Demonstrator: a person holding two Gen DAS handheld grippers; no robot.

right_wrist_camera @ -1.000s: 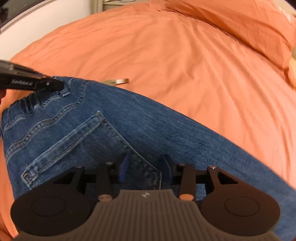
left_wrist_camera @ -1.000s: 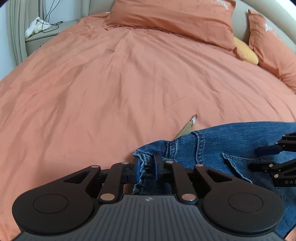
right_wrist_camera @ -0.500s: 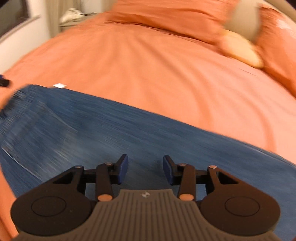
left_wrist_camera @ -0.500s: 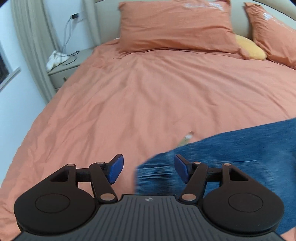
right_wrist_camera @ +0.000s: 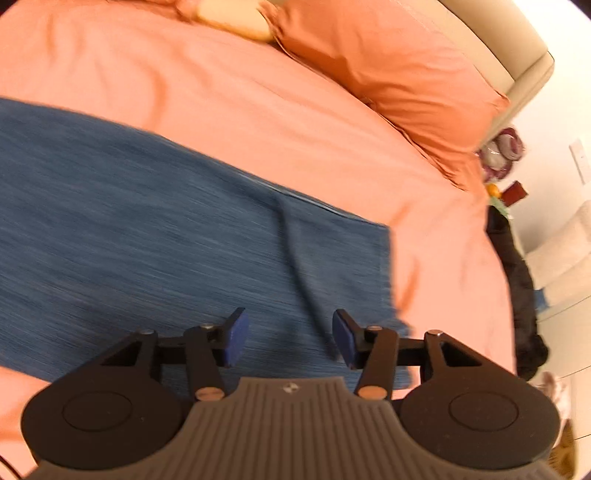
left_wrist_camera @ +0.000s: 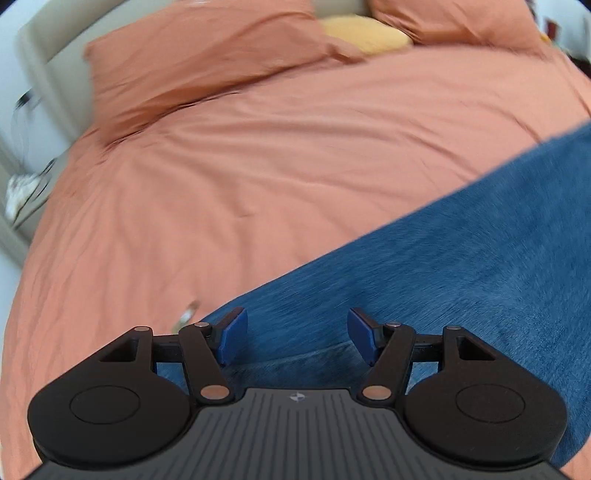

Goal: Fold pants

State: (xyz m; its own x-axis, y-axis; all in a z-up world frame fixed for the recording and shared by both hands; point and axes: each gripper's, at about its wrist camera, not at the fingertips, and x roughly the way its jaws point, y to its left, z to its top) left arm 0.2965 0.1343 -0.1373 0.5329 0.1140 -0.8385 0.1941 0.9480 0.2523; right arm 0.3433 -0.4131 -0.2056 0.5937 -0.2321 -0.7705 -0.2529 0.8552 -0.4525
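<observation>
Blue jeans lie flat across the orange bed cover, blurred by motion in both views. My left gripper hangs open above the denim, with nothing between its blue pads. In the right wrist view the jeans stretch from the left edge to their leg hem near the middle. My right gripper hovers over that leg end, its jaws opening and nothing pinched between them. A small tag peeks out beside the jeans' edge.
The orange bed cover fills most of both views. Orange pillows and a yellow cushion lie at the head. A dark garment hangs at the bed's right edge, beside a nightstand with small items.
My left gripper let go of the waistband and opened wide, then swung right over the denim. My right gripper swept right along the jeans from the back pocket to the leg end and widened slightly.
</observation>
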